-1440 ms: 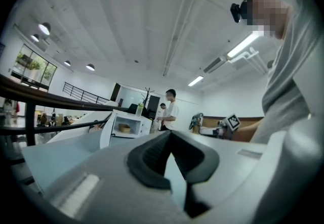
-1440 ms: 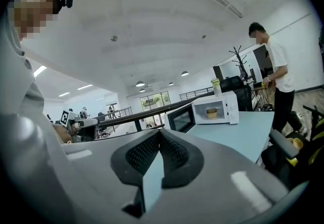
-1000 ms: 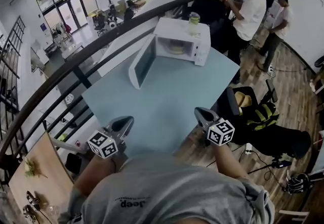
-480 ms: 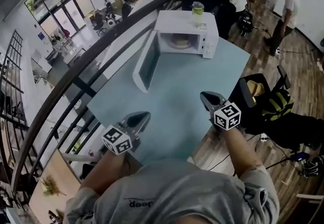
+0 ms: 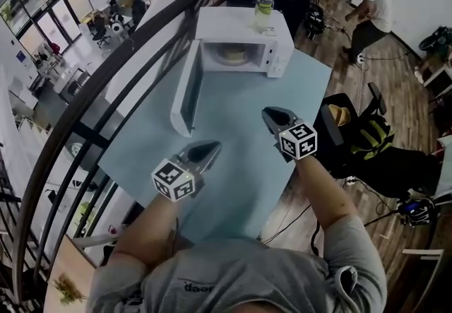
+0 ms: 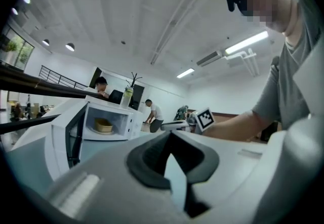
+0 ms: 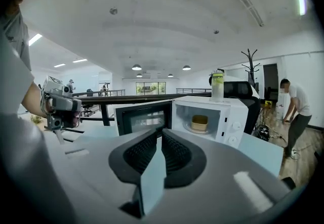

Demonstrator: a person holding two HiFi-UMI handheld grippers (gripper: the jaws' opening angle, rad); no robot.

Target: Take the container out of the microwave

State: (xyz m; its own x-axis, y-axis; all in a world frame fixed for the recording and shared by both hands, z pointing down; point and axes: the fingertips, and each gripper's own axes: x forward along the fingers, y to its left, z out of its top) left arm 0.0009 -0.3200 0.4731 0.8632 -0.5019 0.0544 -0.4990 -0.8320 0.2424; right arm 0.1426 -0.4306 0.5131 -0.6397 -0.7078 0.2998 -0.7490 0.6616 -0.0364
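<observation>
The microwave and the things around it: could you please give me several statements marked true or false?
1. The microwave has its door standing open. True.
2. The container rests on the table in front of the microwave. False: it sits inside the microwave.
3. A bottle stands on top of the microwave. True.
4. The right hand-held gripper grips the container. False: its jaws are opening with nothing between them, and it is over the table, apart from the microwave.
5. The left hand-held gripper reaches inside the microwave. False: it is over the table, short of the door.
</observation>
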